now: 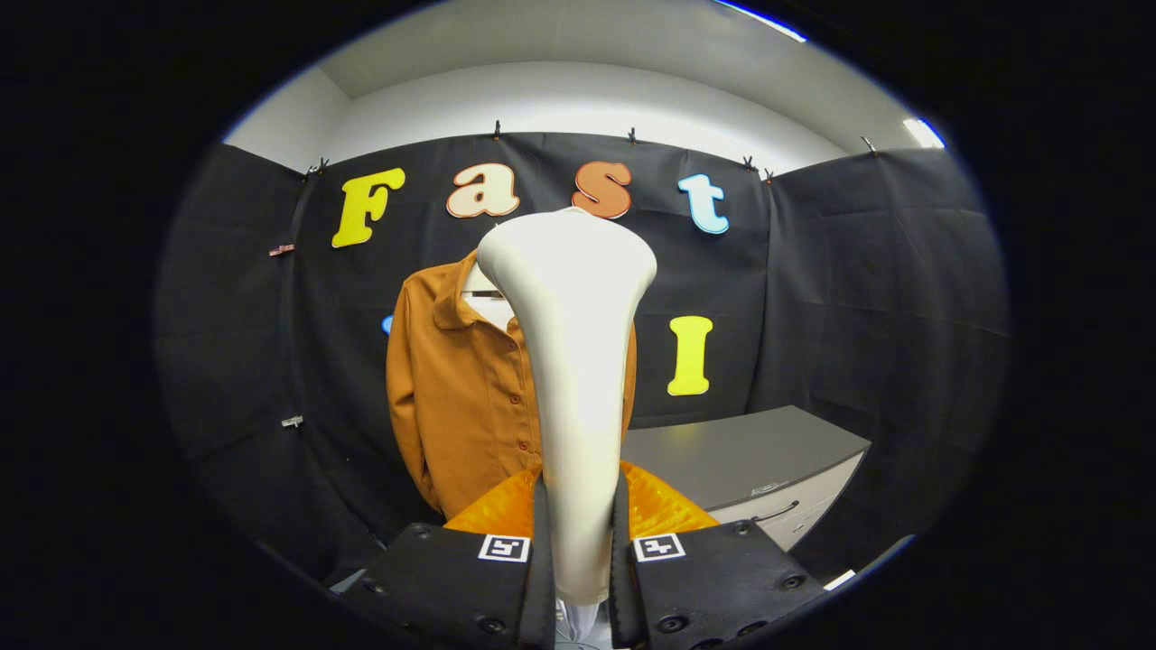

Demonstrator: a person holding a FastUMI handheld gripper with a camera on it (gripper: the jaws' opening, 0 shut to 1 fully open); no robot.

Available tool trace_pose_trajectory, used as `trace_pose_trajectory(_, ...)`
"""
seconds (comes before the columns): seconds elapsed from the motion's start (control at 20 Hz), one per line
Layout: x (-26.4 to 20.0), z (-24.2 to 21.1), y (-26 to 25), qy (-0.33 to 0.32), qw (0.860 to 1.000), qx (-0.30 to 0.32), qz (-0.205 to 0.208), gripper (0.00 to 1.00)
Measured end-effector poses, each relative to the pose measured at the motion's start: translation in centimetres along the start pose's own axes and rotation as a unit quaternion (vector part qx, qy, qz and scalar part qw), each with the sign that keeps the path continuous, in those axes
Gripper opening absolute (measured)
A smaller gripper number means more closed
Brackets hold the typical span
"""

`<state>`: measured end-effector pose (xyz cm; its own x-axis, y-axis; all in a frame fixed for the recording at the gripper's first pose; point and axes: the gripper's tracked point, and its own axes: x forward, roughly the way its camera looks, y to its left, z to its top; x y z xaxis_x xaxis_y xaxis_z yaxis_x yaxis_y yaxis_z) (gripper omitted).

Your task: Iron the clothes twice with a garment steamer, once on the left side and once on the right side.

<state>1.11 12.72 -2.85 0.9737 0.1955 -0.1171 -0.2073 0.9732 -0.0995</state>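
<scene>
A white garment steamer point(574, 361) stands upright between my fingers, its handle clamped on both sides and its wide head rising above them. My gripper point(578, 533) is shut on that handle. Beyond it hangs a brown button-up shirt point(461, 388) on a hanger against the black booth wall. The steamer head hides the shirt's middle and right half; the shirt's left sleeve, collar and button row show to the left of the steamer. The steamer stands some way short of the shirt.
A grey cabinet point(750, 456) with a drawer handle stands to the right of the shirt, low against the wall. Black cloth walls close the booth on the left, back and right.
</scene>
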Motion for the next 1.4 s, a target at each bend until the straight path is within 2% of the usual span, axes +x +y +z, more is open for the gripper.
trace_pose_trajectory(0.45,-0.9,0.9,-2.5,-0.009,1.0,-0.001,-0.012,0.27)
trace_pose_trajectory(1.05,-1.1,-0.1,-0.6,0.001,1.0,0.001,0.003,0.27)
trace_pose_trajectory(1.4,-1.0,-2.3,0.1,0.019,1.0,0.002,0.008,0.27)
